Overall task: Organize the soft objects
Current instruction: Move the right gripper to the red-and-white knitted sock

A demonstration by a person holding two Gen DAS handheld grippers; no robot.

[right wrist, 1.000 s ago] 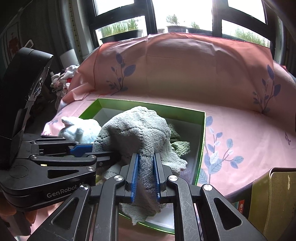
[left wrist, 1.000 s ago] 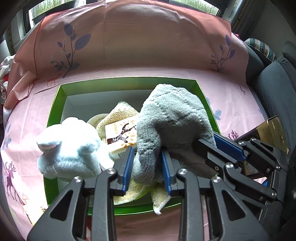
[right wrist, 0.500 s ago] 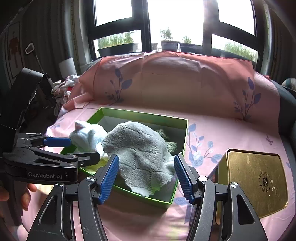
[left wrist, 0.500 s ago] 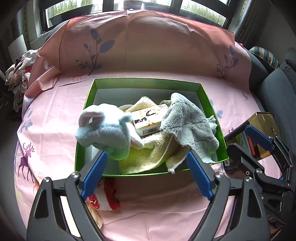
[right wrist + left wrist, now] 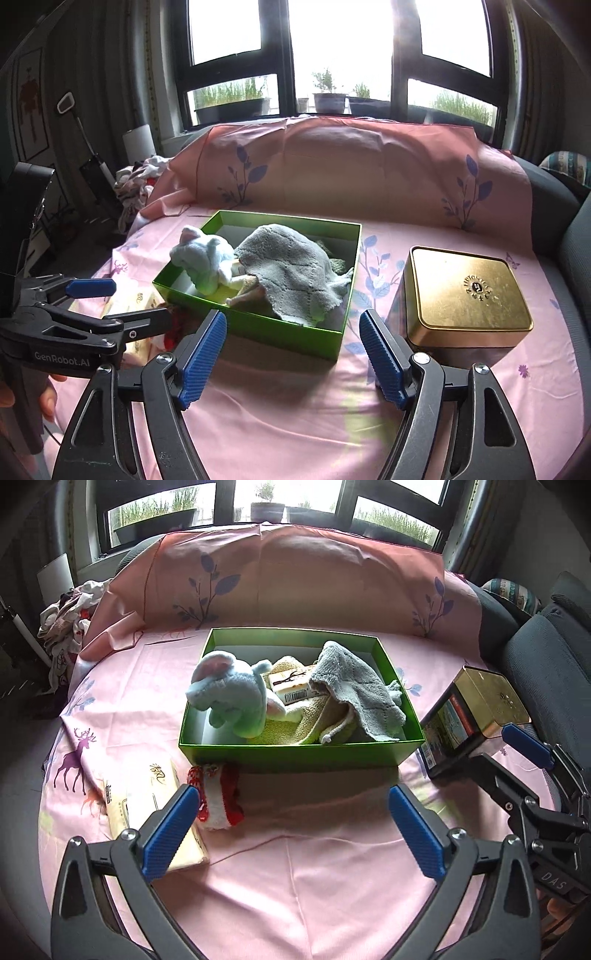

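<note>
Grey quilted cloth (image 5: 354, 690) and pale-blue plush toy (image 5: 232, 698) lie inside green cardboard box (image 5: 295, 755). I note red-white knitted piece (image 5: 218, 797) outside, pending. Left gripper (image 5: 291, 834), right gripper (image 5: 293, 354): jaws opening, nothing between.

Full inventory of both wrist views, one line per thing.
box: 1, green, mid-table
plush toy: 1, pale blue, box's left side
grey cloth: 1, in box, right side
beige towel: 1, in box, under the others
small packet: 1, barcoded, on towel
tin: 1, gold-lidded, right of box
tissue pack: 1, cream, front-left of box
red-white knit: 1, in front of box
left claw: opening, nothing between
right claw: opening, nothing between
</note>
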